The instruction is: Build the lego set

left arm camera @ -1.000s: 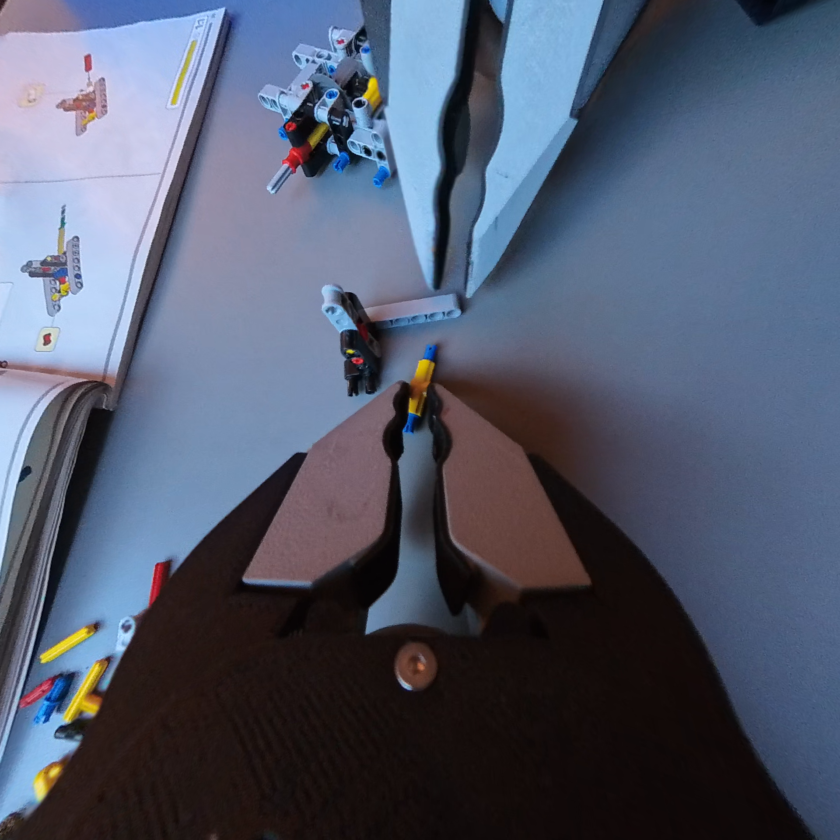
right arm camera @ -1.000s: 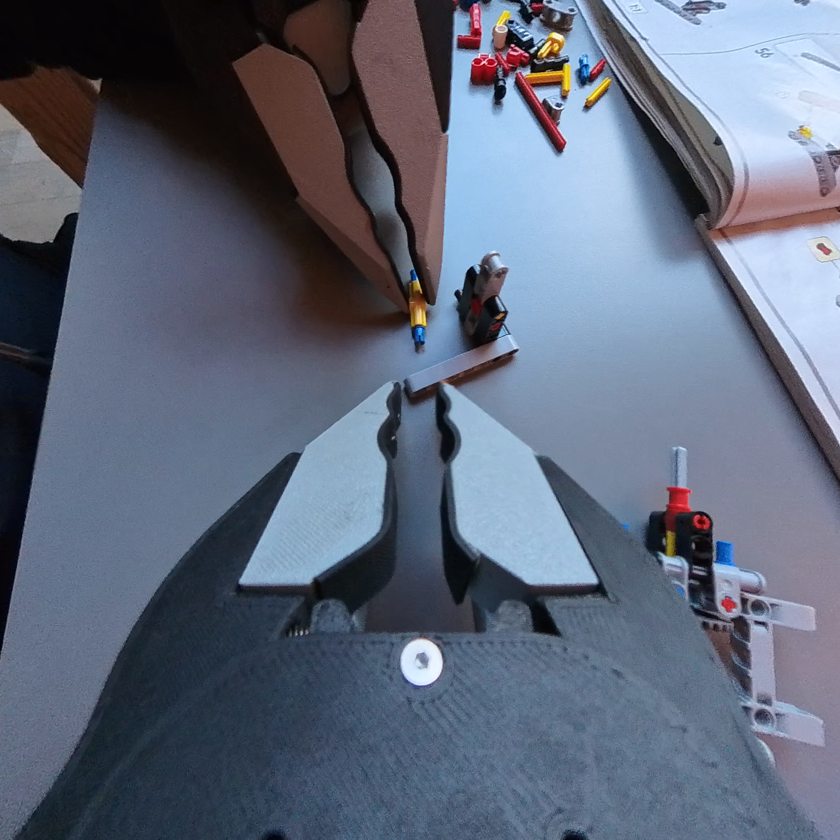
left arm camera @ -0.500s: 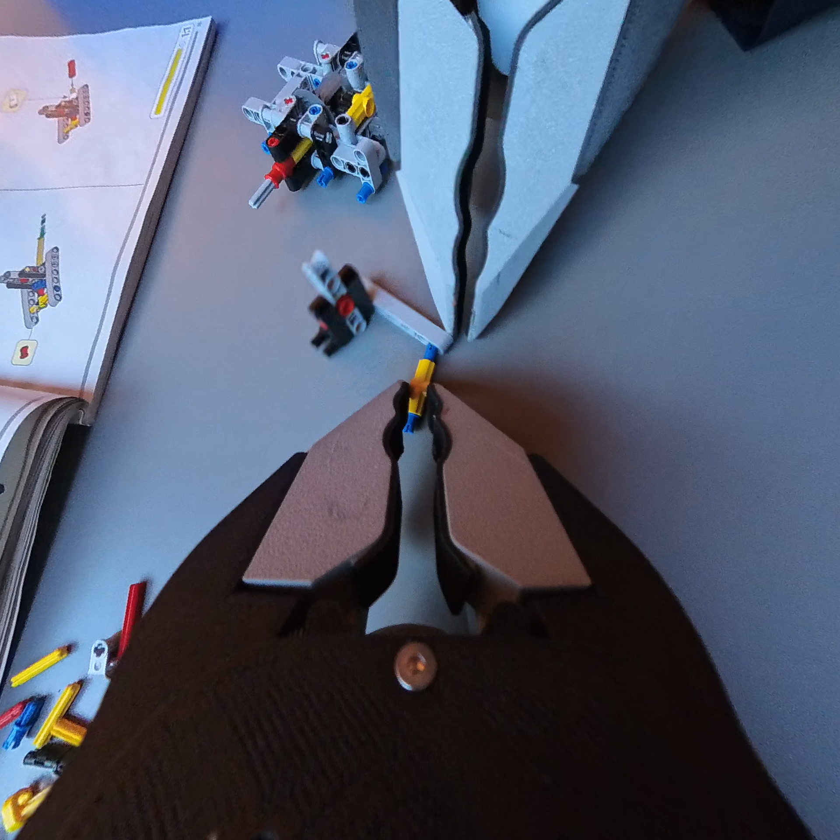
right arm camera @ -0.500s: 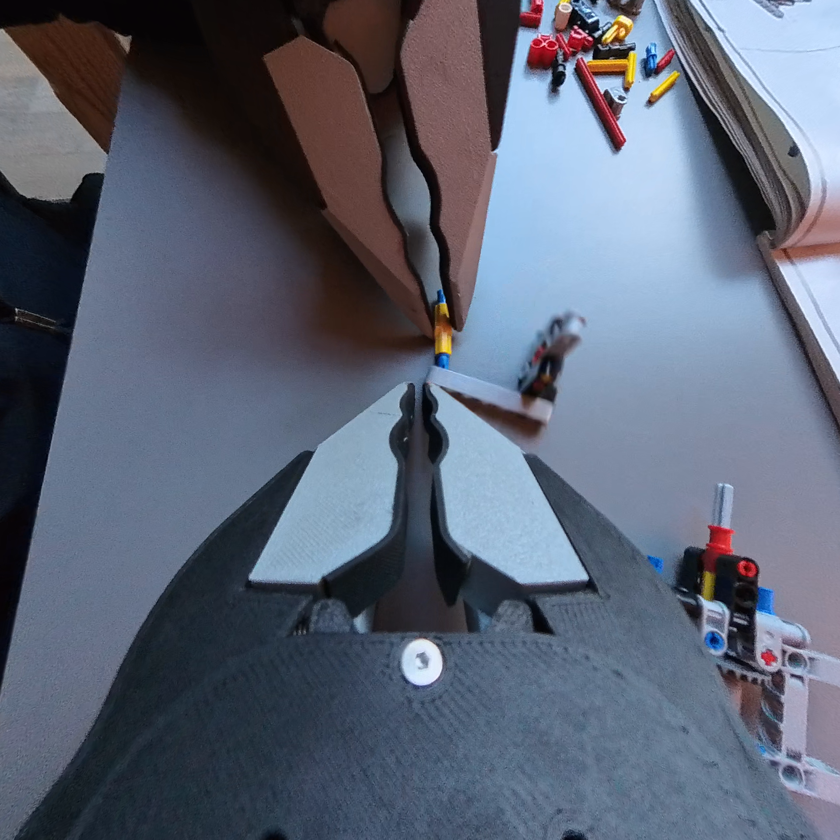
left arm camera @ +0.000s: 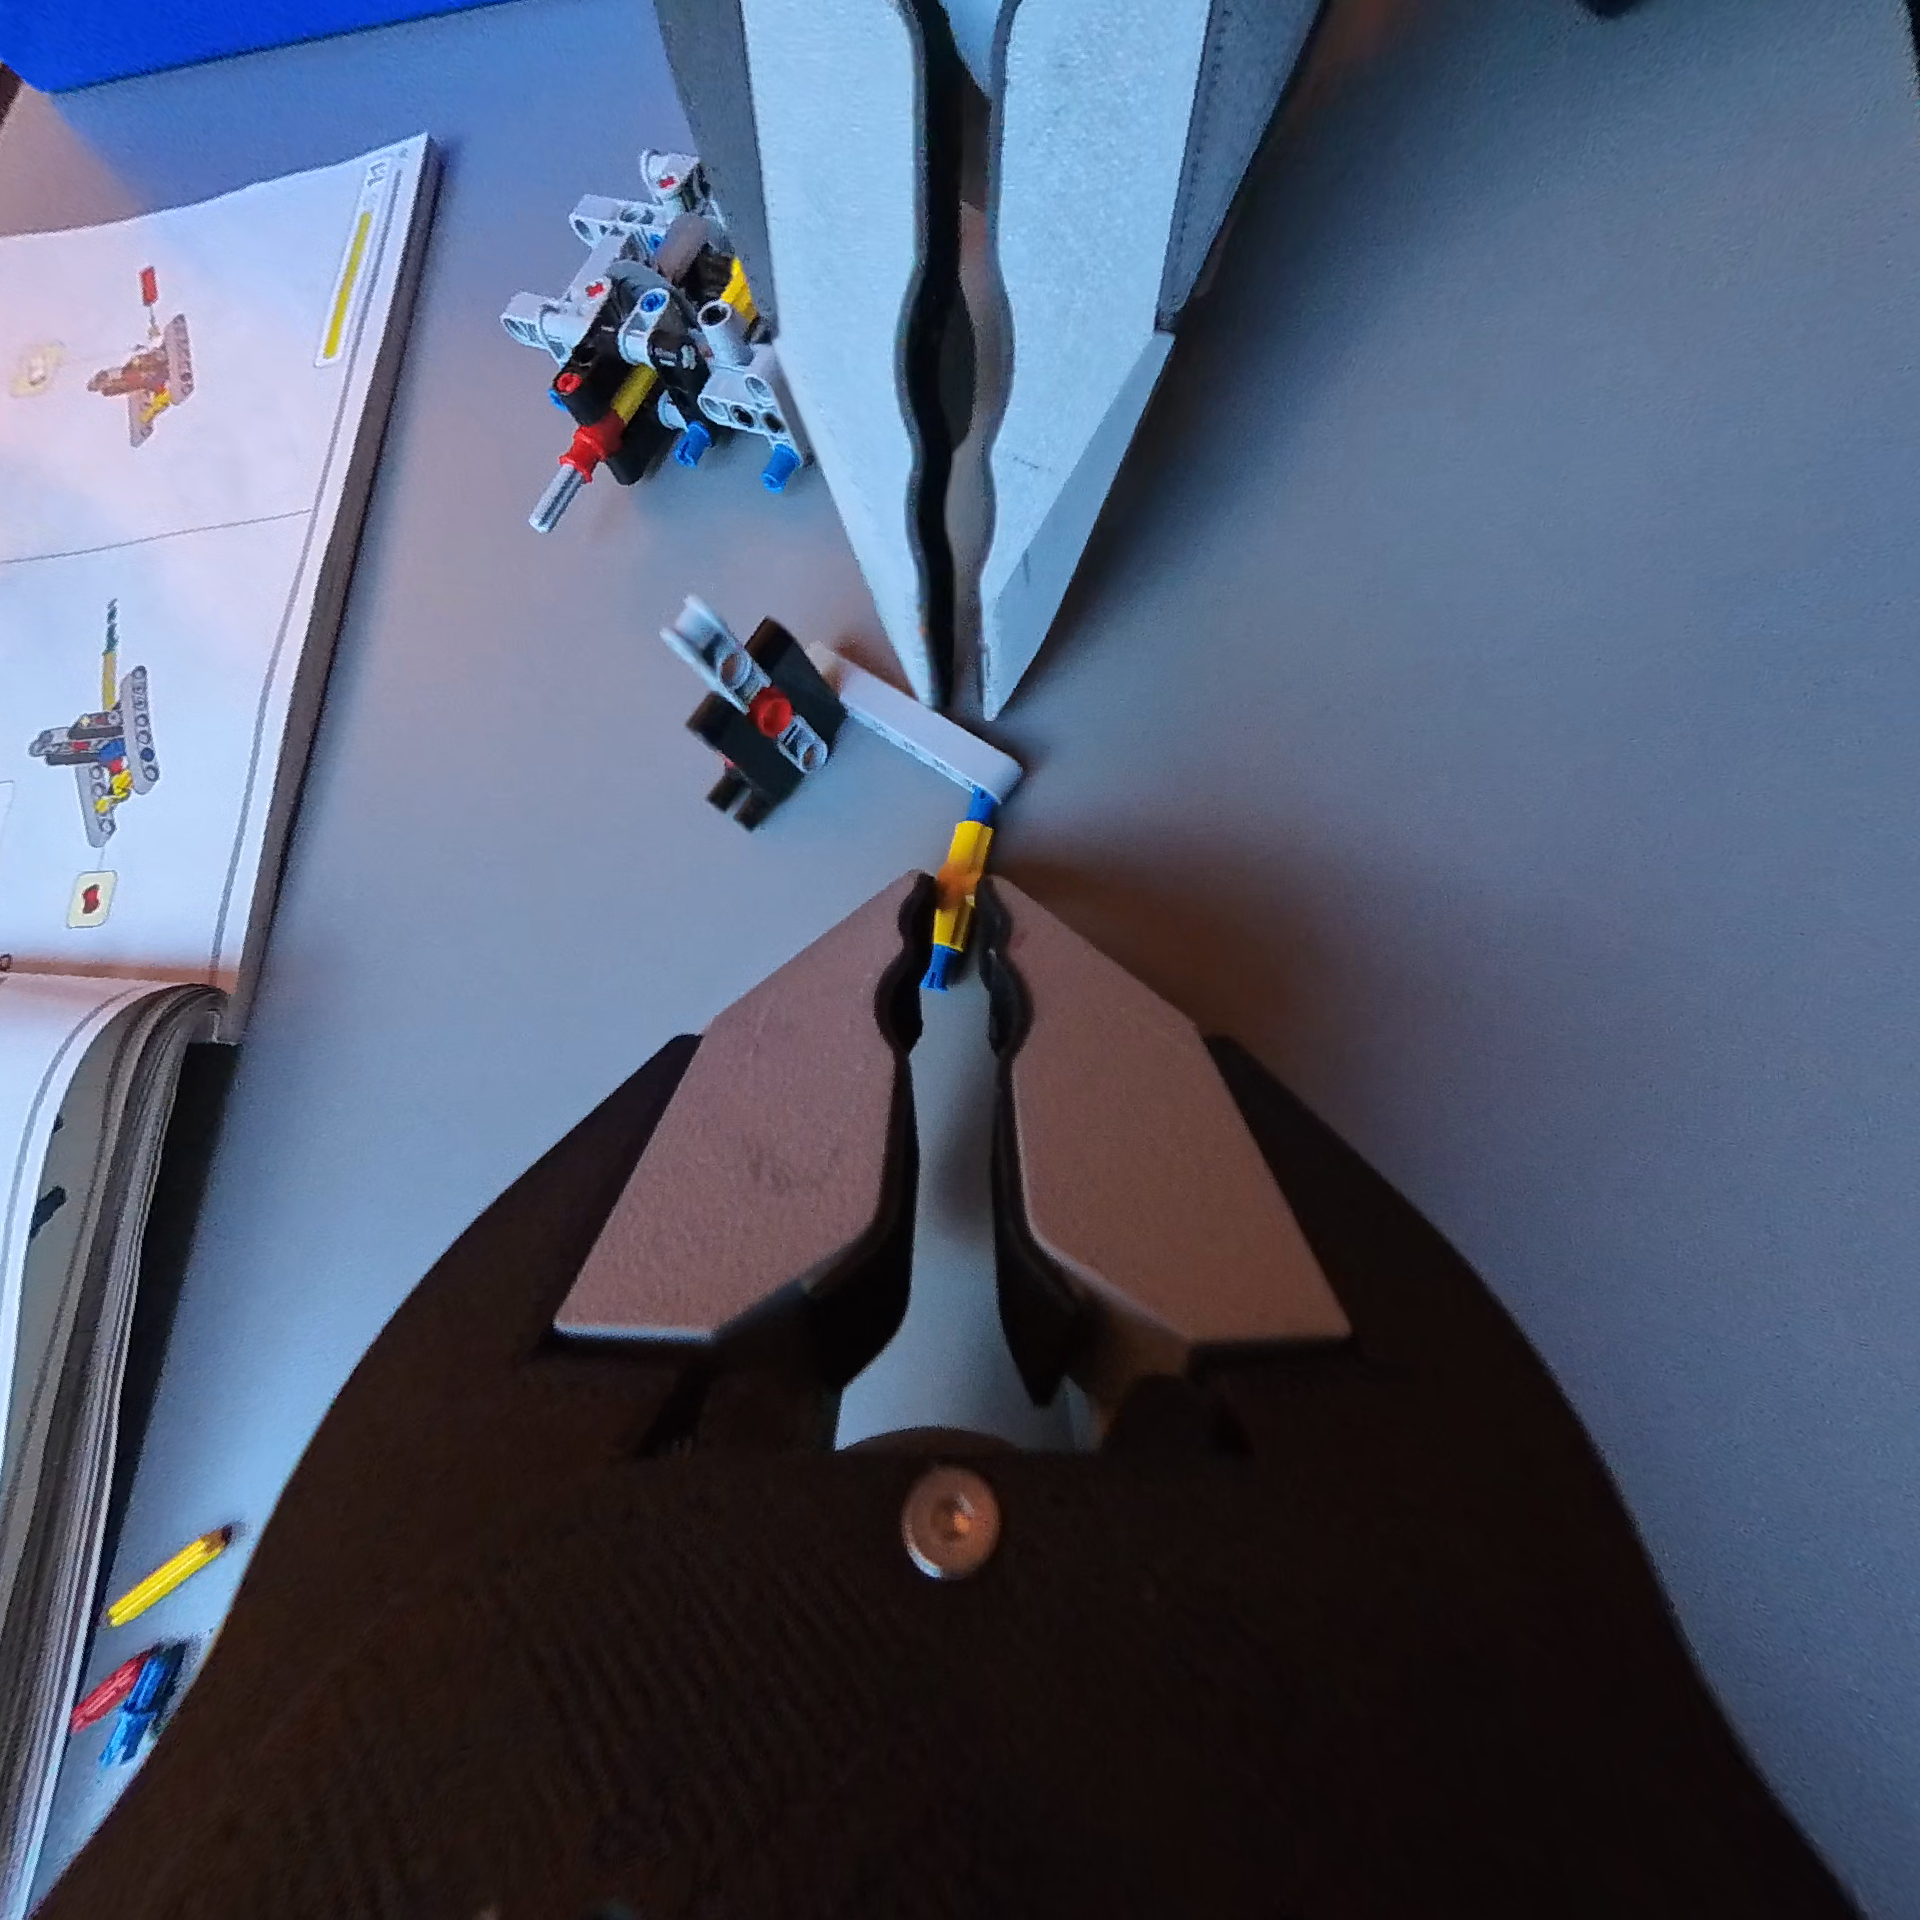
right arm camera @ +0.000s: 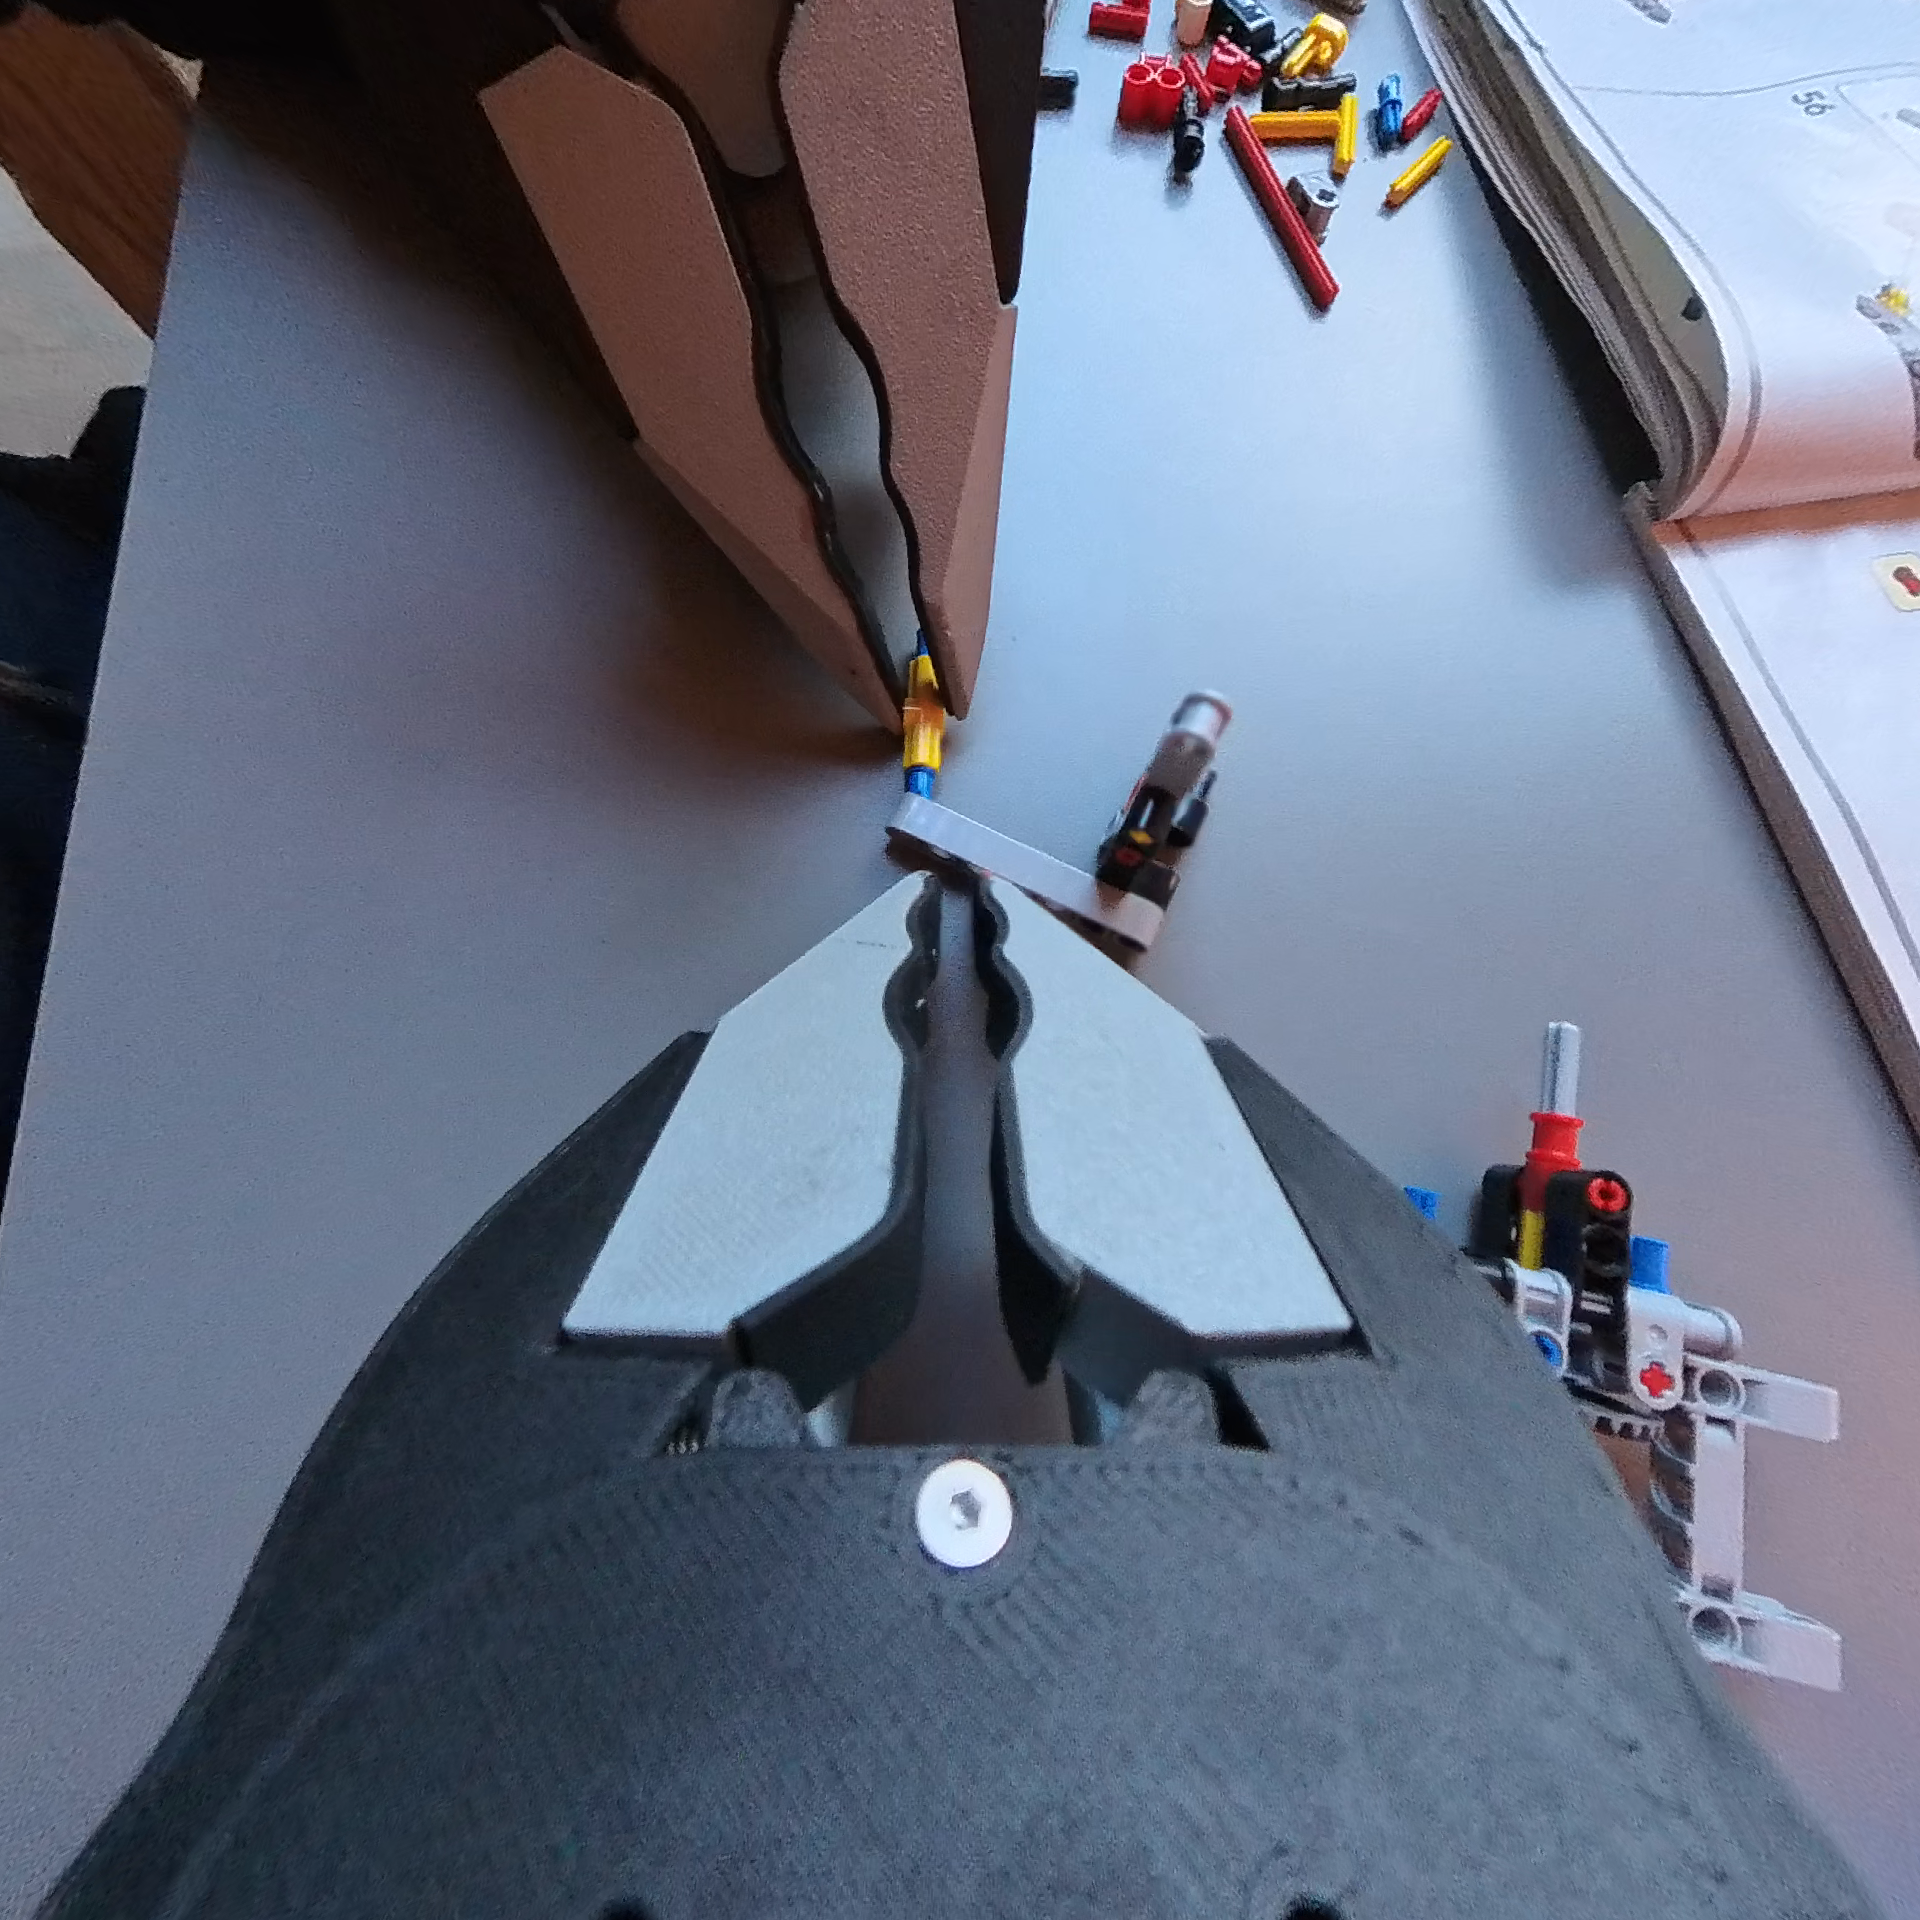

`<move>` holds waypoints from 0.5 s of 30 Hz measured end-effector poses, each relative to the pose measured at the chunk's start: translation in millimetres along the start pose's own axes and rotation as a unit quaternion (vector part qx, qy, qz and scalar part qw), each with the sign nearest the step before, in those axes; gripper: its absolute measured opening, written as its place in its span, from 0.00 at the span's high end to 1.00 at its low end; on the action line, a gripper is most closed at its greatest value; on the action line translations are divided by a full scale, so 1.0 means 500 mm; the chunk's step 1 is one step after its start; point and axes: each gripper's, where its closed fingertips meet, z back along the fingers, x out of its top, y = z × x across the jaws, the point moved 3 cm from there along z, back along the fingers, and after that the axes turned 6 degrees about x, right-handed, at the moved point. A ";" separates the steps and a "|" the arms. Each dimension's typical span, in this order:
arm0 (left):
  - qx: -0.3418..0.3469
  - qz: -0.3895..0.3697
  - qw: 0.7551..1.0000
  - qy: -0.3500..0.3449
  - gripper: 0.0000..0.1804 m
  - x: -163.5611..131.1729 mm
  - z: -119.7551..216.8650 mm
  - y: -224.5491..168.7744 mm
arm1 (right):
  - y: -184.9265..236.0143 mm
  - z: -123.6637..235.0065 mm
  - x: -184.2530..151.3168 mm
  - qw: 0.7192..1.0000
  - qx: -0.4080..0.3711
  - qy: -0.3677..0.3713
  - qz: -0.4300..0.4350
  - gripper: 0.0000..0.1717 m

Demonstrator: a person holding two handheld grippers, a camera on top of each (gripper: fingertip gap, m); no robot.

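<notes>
Left claw [left arm camera: 954, 914] clamps yellow-blue pin [left arm camera: 961, 883]; right claw [right arm camera: 954, 896] pinches grey beam [right arm camera: 997, 852]; loose-parts pile [right arm camera: 1268, 114] fully visible only in right view.

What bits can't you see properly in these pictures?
- Left wrist view: the loose coloured pieces at the bottom left are partly hidden behind the left gripper and cut off by the edge.
- Left wrist view: the brick model is partly hidden behind the right gripper.
- Right wrist view: where the right gripper's tips meet the grey beam is too blurred and small to judge.
- Right wrist view: the open booklet is cut off by the edge.
</notes>
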 end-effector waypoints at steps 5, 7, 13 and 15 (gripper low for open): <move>-0.006 -0.007 1.000 -0.003 0.97 0.001 0.001 -0.005 | -0.002 -0.001 -0.001 1.000 -0.004 0.001 0.003 0.97; -0.007 -0.006 1.000 -0.003 0.97 0.001 0.001 -0.005 | -0.002 -0.003 -0.002 1.000 -0.002 0.004 0.001 0.97; -0.001 -0.012 1.000 -0.004 0.97 0.001 0.001 -0.005 | -0.003 -0.002 -0.002 1.000 -0.002 0.002 -0.002 0.98; 0.000 -0.013 1.000 -0.004 0.97 0.001 0.001 -0.005 | -0.005 -0.002 -0.002 1.000 -0.001 0.001 -0.005 0.98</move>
